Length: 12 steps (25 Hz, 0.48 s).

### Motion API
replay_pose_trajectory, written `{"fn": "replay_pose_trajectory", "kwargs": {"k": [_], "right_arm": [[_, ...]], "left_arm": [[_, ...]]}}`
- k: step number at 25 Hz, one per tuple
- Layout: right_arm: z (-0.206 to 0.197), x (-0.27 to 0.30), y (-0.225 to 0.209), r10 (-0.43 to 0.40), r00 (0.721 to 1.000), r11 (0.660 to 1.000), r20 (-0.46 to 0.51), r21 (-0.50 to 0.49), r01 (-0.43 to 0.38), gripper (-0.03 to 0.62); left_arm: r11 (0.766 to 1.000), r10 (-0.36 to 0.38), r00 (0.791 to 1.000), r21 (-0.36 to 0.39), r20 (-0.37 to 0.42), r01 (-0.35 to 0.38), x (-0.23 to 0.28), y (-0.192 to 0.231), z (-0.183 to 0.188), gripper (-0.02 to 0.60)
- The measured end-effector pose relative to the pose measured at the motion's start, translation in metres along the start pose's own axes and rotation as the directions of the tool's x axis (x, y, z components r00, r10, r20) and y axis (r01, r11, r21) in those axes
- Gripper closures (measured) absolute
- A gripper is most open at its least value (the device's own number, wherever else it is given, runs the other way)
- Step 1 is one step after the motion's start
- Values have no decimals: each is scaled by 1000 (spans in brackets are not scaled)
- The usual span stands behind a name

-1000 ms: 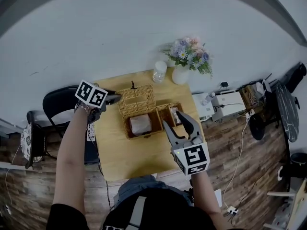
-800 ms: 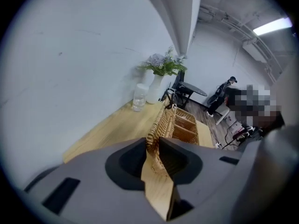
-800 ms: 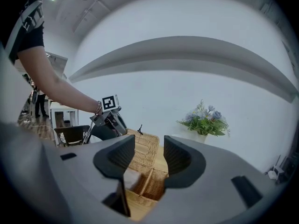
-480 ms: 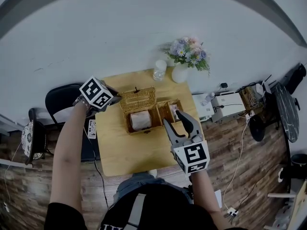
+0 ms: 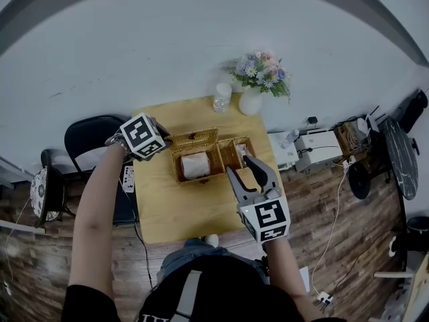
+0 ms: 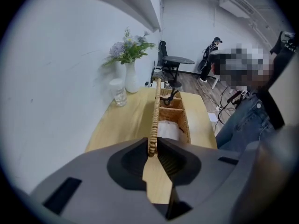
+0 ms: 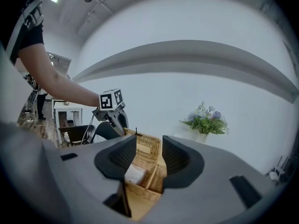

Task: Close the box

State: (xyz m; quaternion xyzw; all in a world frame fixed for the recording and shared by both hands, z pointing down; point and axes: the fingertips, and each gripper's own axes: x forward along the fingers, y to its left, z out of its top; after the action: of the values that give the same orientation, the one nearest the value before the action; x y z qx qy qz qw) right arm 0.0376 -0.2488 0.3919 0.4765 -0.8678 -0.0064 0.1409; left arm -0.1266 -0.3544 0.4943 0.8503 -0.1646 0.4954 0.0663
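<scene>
Gripping: the left gripper point(image 6: 153, 149) was clamped on the end edge of the wicker lid point(image 6: 154, 108), both pads pressed against the weave.
Lid position: it stood about upright along the far side of the box point(image 5: 201, 179), not yet swung down.
Box location: it sat toward the back of the wooden table point(image 5: 181, 213), open, with a white paper roll point(image 5: 196, 165) in its left compartment.
Right gripper point(image 5: 238, 165): it hung at the box's right end with its jaws apart and closing; nothing was pressed between them, and the box only showed beyond the gap.
Nearby: a glass jar point(image 5: 221, 98) and a vase of flowers point(image 5: 253, 102) stood behind the box, well apart from it.
Slip risk: the hold was a narrow pinch at one end of the lid, so, as I judged it, the weave could slide out and the lid drop hard.
Shift risk: nothing steadied the box, so a sideways pull on the lid could drag or tip it.
Blocking risk: the right gripper sat close to the rim and could catch the lid on its way down.
Fit risk: whether the roll stood above the rim could not be told; if so, the lid might not seat.
</scene>
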Motion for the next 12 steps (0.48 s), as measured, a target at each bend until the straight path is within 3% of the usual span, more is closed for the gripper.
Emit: {"fn": "replay_pose_trajectory", "kwargs": {"k": [7,12], "right_arm": [[-3,-4,4,9,1000,1000,-7,-9,-9,425],[-7,-5,8,16,1000,1000,-22,-2,-16,427]], "left_arm": [[994,-55,995,91,-89,63,21,-37,-7,508],[991,-95,991,90,-94,104,27,-54,-12,465]]}}
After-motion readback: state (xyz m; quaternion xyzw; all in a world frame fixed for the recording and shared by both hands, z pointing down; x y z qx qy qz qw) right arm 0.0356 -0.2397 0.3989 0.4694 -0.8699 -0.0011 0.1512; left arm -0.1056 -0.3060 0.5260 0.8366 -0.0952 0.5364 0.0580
